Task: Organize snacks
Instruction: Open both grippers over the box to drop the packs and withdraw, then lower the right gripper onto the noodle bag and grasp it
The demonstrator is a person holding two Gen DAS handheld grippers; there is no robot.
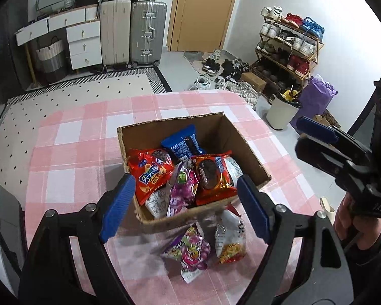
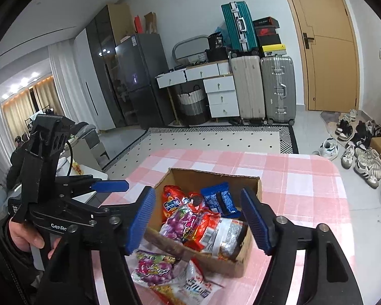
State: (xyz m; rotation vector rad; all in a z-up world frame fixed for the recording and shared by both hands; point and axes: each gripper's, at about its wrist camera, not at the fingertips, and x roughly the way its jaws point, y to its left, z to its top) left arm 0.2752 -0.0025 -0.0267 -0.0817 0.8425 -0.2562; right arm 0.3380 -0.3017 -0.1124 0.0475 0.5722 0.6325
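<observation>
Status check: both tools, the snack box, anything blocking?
Left tool open, empty. Right tool open, empty. Cardboard box part filled; grape candy bag and white snack bag outside it on the tablecloth. Nothing blocking.

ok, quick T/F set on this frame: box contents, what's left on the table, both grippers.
1. The cardboard box already holds several snack packets. True.
2. The left gripper is clamped on a packet. False: its jaws are open, nothing gripped.
3. Two packets lie on the tablecloth outside the box: a purple grape packet and a white and red packet. True.
4. The right gripper holds the blue packet. False: it is open and empty; that packet lies in the box.
</observation>
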